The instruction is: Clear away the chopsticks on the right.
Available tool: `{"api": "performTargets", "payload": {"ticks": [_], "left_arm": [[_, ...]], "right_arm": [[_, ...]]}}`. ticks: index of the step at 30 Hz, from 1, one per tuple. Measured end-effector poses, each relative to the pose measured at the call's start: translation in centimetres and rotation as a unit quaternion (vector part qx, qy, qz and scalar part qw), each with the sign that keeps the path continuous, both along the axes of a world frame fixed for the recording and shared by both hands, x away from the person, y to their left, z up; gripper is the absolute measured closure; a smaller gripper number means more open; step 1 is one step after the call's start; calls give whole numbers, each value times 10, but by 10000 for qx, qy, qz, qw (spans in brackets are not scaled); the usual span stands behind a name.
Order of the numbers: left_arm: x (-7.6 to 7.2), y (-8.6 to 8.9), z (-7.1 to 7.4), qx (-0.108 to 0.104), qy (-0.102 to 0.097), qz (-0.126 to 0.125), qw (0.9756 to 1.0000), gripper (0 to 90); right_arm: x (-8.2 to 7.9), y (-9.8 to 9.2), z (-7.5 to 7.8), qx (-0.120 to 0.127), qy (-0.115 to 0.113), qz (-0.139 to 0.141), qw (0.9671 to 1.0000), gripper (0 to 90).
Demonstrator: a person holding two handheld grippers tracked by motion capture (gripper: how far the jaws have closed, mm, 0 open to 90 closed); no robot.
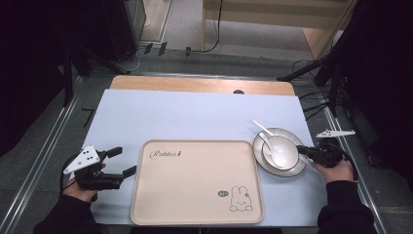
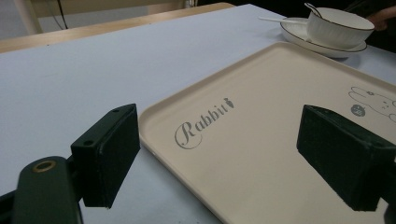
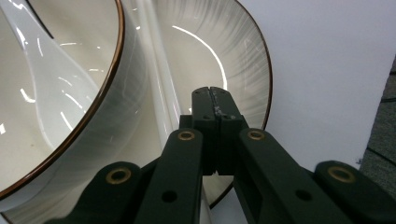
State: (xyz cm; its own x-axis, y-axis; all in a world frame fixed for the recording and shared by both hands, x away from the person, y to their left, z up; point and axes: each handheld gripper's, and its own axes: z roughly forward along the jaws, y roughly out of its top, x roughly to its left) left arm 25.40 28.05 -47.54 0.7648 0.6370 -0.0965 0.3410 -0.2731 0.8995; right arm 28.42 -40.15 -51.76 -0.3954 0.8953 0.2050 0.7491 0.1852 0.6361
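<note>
Spoon (image 3: 51, 88) handle cut off, bowl (image 3: 107, 116) partly cropped

One tray (image 1: 195, 195), bowl (image 1: 287, 151), plate (image 1: 260, 153), spoon (image 1: 272, 146)

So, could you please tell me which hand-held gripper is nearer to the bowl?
Right. The right hand-held gripper is shut over the plate's rim beside the bowl; the left hand-held gripper is open across the tray.

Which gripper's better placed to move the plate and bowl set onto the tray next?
Right, likely. The right gripper, jaws shut, sits over the plate rim beside the bowl with its spoon. The left gripper hangs open at the tray far edge, away from the dishes.
</note>
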Motion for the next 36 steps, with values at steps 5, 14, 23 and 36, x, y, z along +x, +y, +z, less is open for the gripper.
{"api": "performTargets", "payload": {"ticks": [5, 14, 23, 36], "left_arm": [[0, -1, 0, -18, -7, -13, 10000, 138], [1, -1, -1, -6, 10, -15, 10000, 138], [2, -2, -1, 9, 18, -26, 10000, 138], [3, -2, -2, 16, 27, -36, 10000, 139]], "right_arm": [[-6, -3, 6, 25, -212, -10, 9998, 819], [-12, -6, 12, -33, -585, 19, 9983, 532], [-8, -1, 6, -21, -388, 147, 9991, 647], [10, 3, -7, -32, -76, 380, 9992, 819]]}}
